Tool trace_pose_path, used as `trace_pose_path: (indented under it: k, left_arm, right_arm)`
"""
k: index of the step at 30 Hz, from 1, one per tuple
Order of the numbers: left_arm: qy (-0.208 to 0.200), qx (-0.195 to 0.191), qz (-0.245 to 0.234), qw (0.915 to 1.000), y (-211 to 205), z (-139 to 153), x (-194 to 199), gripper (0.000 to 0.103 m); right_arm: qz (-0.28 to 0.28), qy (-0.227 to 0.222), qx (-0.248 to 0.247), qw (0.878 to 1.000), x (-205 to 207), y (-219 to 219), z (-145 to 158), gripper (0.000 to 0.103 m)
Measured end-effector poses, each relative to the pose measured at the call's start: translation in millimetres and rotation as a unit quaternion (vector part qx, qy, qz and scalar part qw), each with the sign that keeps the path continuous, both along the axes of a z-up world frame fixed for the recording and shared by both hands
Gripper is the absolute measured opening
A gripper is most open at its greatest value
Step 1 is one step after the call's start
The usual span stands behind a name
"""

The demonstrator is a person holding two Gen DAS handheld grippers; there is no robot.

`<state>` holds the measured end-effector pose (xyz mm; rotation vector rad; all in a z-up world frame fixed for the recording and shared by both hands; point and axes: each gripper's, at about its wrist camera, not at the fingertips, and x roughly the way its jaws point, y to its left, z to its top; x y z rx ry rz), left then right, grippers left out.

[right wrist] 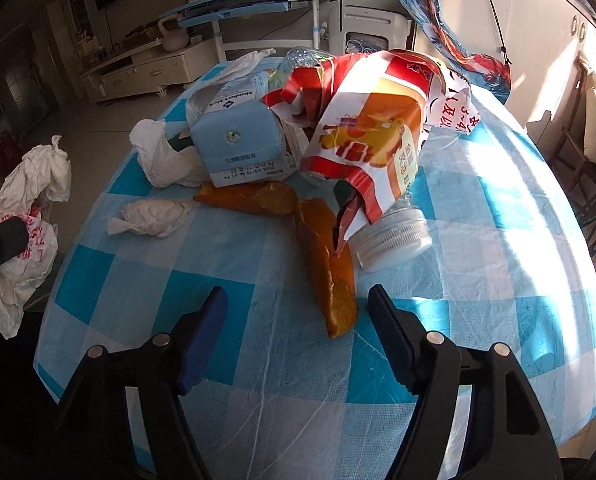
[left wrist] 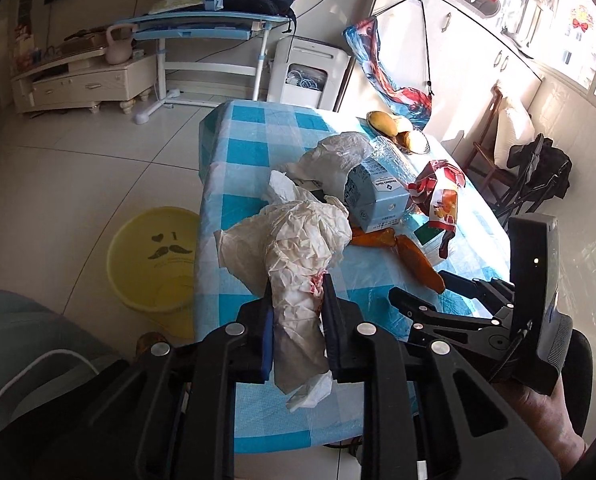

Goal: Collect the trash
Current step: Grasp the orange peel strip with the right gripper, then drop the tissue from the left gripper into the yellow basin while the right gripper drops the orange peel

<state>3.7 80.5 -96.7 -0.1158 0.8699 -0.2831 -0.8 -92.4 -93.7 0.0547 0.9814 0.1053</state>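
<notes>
Crumpled white bag (left wrist: 298, 256) was pinched in left gripper (left wrist: 296, 312), long axis running away over the table's (left wrist: 234, 152) edge. Right gripper (right wrist: 294, 316), angled down, stood apart astride orange peel (right wrist: 330, 280).

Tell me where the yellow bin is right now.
Left wrist view, lower left: the yellow bin stands on the floor beside the checked table, left of the crumpled bag held by the left gripper.

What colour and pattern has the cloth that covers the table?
The tablecloth is checked in blue and white squares; the right wrist view shows it best.
</notes>
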Motion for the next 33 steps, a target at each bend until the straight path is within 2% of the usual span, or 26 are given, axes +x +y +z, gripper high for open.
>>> trace_pose_path:
  k: [2, 7, 8, 9, 18, 23, 27, 33]
  left_arm:
    - [-0.001, -0.003, 0.005, 1.0, 7, 1, -1, 0.019]
    - [0.007, -0.009, 0.017, 0.9998, 21, -9, 1, 0.02]
    - [0.007, -0.01, 0.019, 0.9998, 23, -10, 1, 0.02]
    - [0.008, -0.011, 0.021, 0.9997, 24, -11, 1, 0.02]
    - [-0.001, -0.016, 0.031, 0.9994, 31, -10, 7, 0.02]
    - [-0.012, -0.005, 0.035, 0.9993, 30, -6, 6, 0.02]
    - [-0.027, 0.007, 0.046, 0.9986, 31, -1, 3, 0.02]
    - [-0.042, 0.025, 0.061, 0.9969, 35, 5, 2, 0.02]
  right_arm:
    - [-0.007, -0.005, -0.004, 1.0, 3, 1, 0, 0.064]
    - [-0.02, -0.016, -0.006, 1.0, -1, -5, 0, 0.033]
    - [-0.022, -0.016, -0.004, 1.0, -4, -8, 1, 0.024]
    - [-0.024, -0.015, 0.001, 1.0, -6, -12, 1, 0.021]
    - [-0.039, -0.026, 0.083, 0.995, -33, -33, 11, 0.016]
    - [0.013, -0.047, 0.137, 0.989, -42, -12, 28, 0.016]
    - [0.055, -0.071, 0.146, 0.985, -52, 12, 40, 0.016]
    - [0.083, -0.088, 0.153, 0.981, -59, 28, 53, 0.016]
